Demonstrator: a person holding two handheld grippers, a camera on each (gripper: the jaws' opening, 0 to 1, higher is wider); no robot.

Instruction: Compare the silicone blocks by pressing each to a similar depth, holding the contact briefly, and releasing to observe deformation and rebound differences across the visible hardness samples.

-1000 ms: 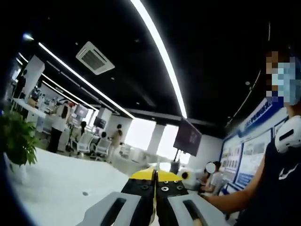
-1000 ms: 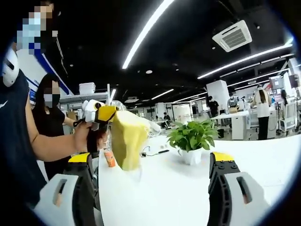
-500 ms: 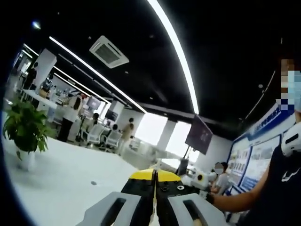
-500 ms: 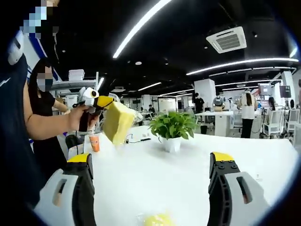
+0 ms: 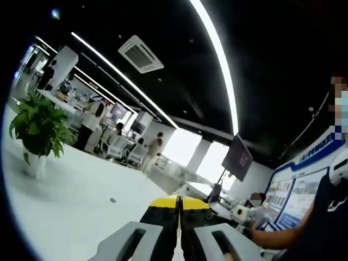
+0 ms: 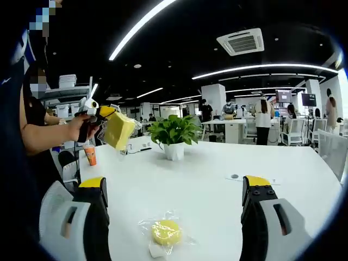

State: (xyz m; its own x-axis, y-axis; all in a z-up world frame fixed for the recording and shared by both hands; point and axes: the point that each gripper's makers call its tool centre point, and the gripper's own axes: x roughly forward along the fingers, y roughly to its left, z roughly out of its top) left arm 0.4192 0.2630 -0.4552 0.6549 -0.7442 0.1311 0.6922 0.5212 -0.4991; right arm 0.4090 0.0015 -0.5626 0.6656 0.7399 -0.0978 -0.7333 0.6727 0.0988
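We hold a yellow silicone block [image 6: 119, 130] aloft, clamped in the left gripper [image 6: 106, 113]. The right gripper [image 6: 174, 204] hangs with jaws wide apart over the desk [image 6: 217, 185], above a bagged yellow disc [image 6: 166, 232]. Squeezed edgewise, the block may slip out.

Am seeing dim black ceiling [image 5: 261, 60] in both views, long light strips [image 5: 217, 60] glowing hard white across it. Windows [image 5: 190, 157] at far end of left gripper view are blowing out, detail lost in glare. White table [image 6: 206, 179] is reflecting light evenly, casting only faint shadows. Fisheye is bending strips and table edge strongly toward rims. Am finding left gripper view soft throughout; right gripper view is rendering sharper, plant [image 6: 173, 130] crisp.
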